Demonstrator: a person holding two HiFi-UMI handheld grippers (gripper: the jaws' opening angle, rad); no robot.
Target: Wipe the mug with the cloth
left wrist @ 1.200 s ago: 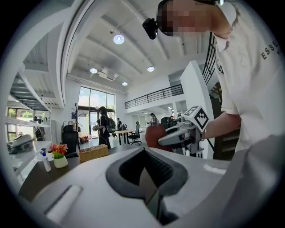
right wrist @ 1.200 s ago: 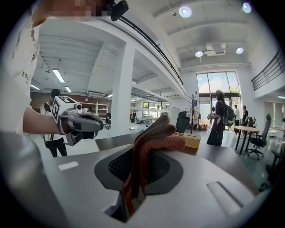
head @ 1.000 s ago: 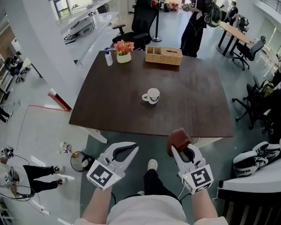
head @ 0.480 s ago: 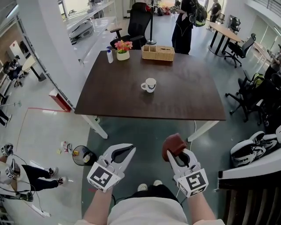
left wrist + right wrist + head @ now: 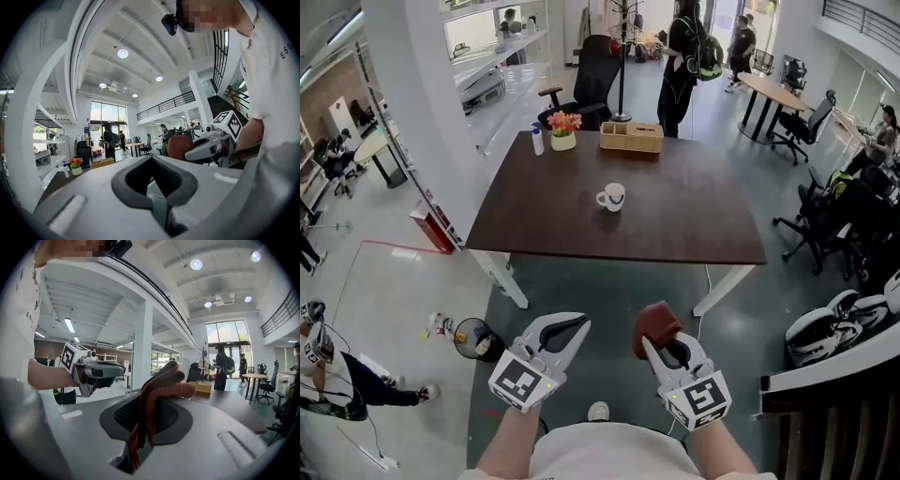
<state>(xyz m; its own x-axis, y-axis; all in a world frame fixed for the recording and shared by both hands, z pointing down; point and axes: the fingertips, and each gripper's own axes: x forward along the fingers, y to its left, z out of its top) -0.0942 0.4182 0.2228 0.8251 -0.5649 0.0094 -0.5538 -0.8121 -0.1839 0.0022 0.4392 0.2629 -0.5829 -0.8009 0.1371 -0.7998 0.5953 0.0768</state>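
The person stands back from the table (image 5: 694, 234) with both tools held low in front of the body. The right gripper (image 5: 662, 342) has its jaws closed on the cloth (image 5: 654, 322), a rust-brown wad that is pinched in the slot between the pads and bulges up and forward past the tips. In the right gripper view the folds run down into the seam of the jaws, so the grip is firm and nothing else is in there.

The left gripper (image 5: 578, 326) is just to the left of it, level with it, jaws brought together with nothing between them. Only the dark hollow of its own pads shows ahead of the seam.

The mug (image 5: 611, 197) is well ahead of both sets of jaws and roughly in line with the gap between the two grippers. It is white, upright near the middle of the dark tabletop, handle pointing to the left. Neither gripper is anywhere near touching it.

Farther on past the mug, at the far edge, a basket (image 5: 631, 137) sits ahead of the right jaws. A flowerpot (image 5: 563, 129) and a small bottle (image 5: 538, 141) are ahead of the left ones. Beyond the table a person (image 5: 684, 56) with a backpack stands.
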